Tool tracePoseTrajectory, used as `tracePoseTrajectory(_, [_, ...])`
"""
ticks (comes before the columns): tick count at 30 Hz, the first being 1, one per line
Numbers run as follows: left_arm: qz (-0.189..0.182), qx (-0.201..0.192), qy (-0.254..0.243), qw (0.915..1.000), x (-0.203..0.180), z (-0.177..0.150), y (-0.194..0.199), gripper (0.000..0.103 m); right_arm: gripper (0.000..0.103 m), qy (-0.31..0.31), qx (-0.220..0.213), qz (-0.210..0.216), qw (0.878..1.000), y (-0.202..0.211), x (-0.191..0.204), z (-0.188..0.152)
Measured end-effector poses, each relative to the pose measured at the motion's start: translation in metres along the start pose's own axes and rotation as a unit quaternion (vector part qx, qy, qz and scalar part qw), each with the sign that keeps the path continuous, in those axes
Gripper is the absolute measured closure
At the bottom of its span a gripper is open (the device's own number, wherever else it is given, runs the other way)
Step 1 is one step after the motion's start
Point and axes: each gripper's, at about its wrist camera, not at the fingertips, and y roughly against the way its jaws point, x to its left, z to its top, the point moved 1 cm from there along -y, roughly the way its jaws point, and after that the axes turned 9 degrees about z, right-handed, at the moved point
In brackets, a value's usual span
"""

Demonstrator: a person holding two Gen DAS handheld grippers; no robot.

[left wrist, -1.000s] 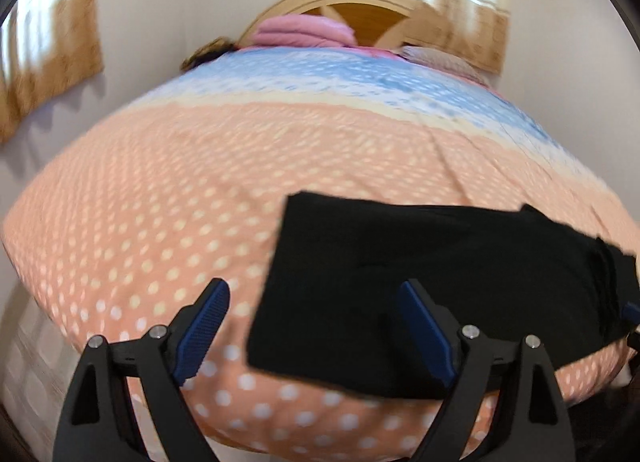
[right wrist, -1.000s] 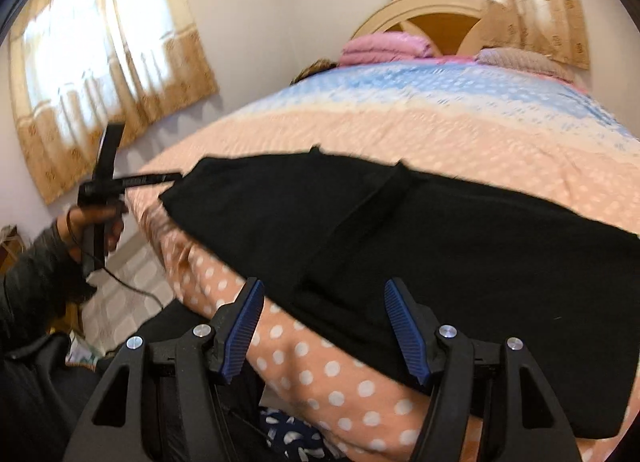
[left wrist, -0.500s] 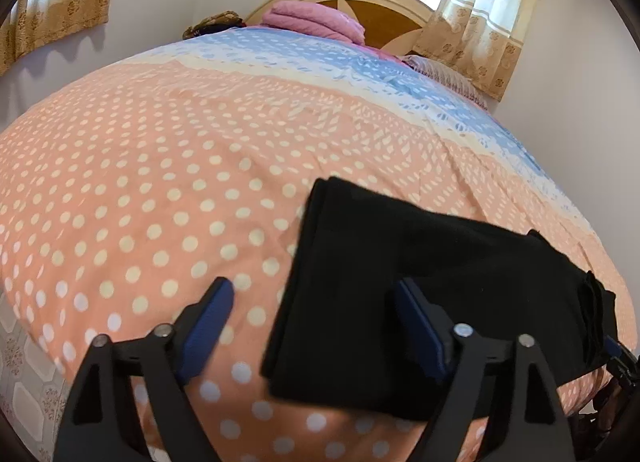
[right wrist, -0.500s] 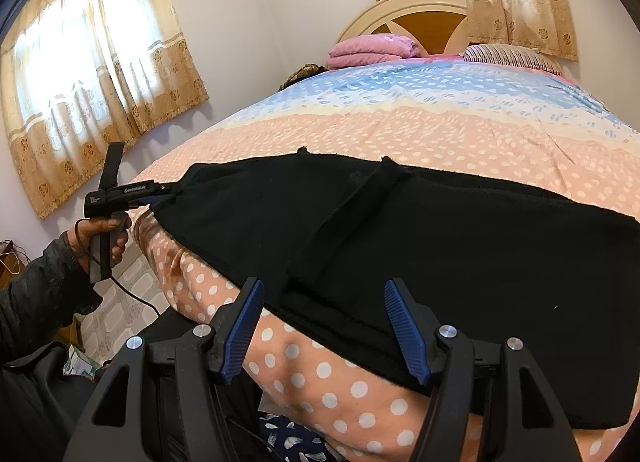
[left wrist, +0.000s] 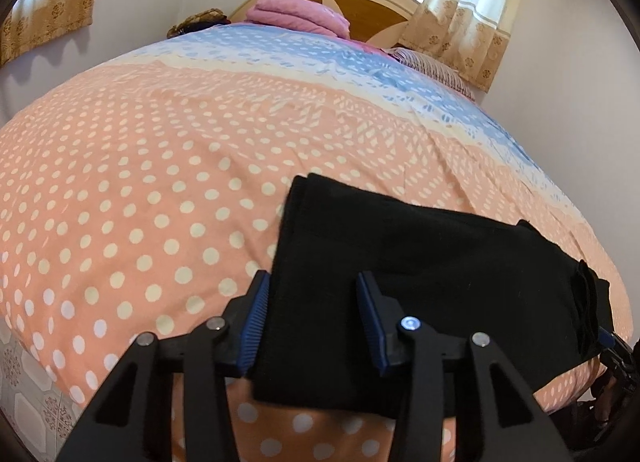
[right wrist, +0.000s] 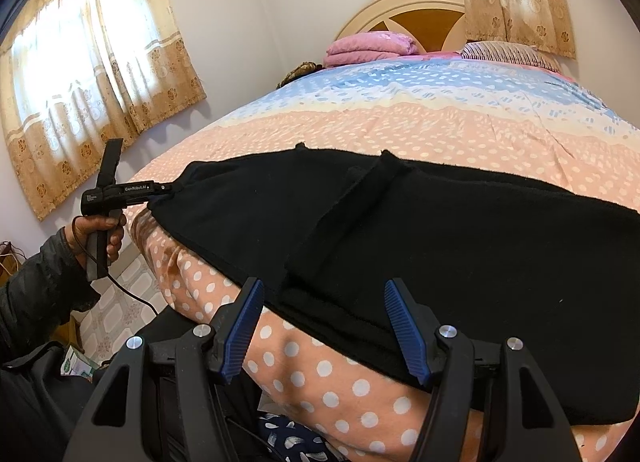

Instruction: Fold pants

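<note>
At the bottom of our left wrist view, the left gripper [left wrist: 312,318] is closing around the near edge of the black pants [left wrist: 420,262], which lie across the dotted bedspread [left wrist: 160,166]. Our right gripper [right wrist: 324,326] stays spread, the pants' near edge lying between its fingers, untouched.

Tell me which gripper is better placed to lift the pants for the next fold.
Left. The left gripper is closing around the black pants' end; the right gripper hangs open at their near edge.
</note>
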Motion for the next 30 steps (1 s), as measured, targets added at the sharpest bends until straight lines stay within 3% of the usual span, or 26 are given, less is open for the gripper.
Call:
tracePoseTrajectory(4, [-0.003,-0.001,0.009,1.0,0.002,0.001,-0.004,0.049,0.038,0.003,0.002,-0.004,1.0,-0.002,0.001,-0.002])
tracePoseTrajectory(5, [-0.006,0.0,0.006,1.0,0.002,0.0,-0.003,0.053,0.038,0.004,0.001,-0.003,1.0,-0.001,0.001,-0.002])
tracePoseTrajectory(8, [-0.027,-0.004,0.012,0.9995,0.003,0.0,0.006,0.08,0.038,0.003,-0.007,-0.004,1.0,0.003,0.003,0.0])
tracePoseTrajectory(16, [-0.051,-0.04,0.037,0.9972,-0.001,0.004,0.042,0.083,0.038,-0.006,-0.019,-0.011,1.0,0.009,-0.002,0.003])
tracePoseTrajectory(23, [-0.117,-0.076,0.048,0.9891,-0.019,0.014,0.078,0.083,0.038,-0.006,-0.032,-0.018,0.999,0.019,-0.003,0.008])
tracePoseTrajectory(30, [-0.201,-0.088,0.025,0.9753,-0.068,0.025,0.112,0.084,0.038,-0.014,-0.052,-0.038,0.998,0.041,-0.008,0.017])
